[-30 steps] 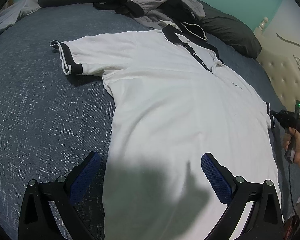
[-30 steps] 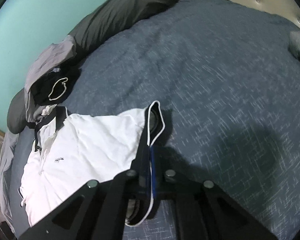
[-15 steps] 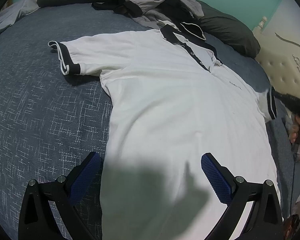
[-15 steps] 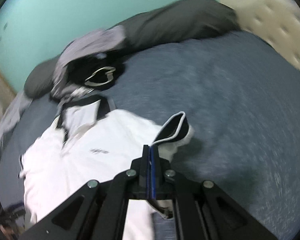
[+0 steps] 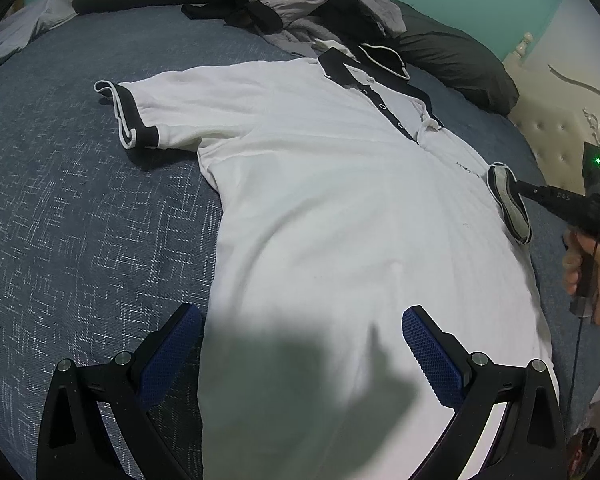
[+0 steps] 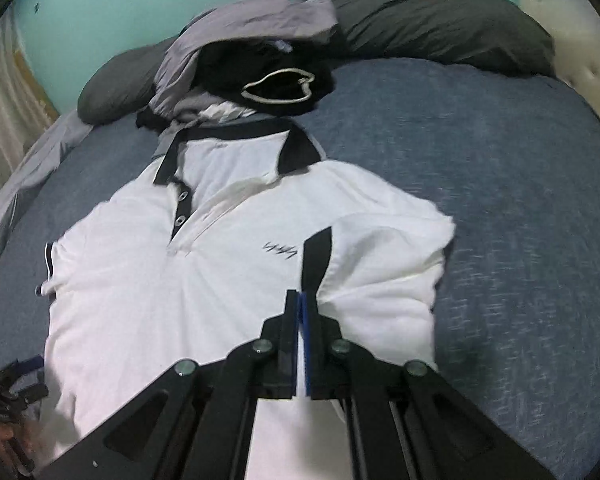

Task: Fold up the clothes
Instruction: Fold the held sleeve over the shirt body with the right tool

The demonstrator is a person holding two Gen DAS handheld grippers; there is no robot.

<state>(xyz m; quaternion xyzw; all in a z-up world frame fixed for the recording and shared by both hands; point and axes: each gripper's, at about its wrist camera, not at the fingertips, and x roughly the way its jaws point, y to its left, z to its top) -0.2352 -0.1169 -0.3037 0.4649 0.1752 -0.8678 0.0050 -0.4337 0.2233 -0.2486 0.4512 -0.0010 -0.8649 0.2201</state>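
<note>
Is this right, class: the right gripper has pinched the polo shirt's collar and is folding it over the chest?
Not quite. The right gripper pinches the black-trimmed sleeve cuff, not the collar, of the white polo shirt; the right wrist view shows it.

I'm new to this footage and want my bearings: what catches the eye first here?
A white polo shirt with black trim lies spread across the blue-grey bed. The right gripper is shut on one sleeve cuff, folded in over the chest; the left gripper hovers open over the hem. Crumpled clothes sit by the dark pillows.
</note>
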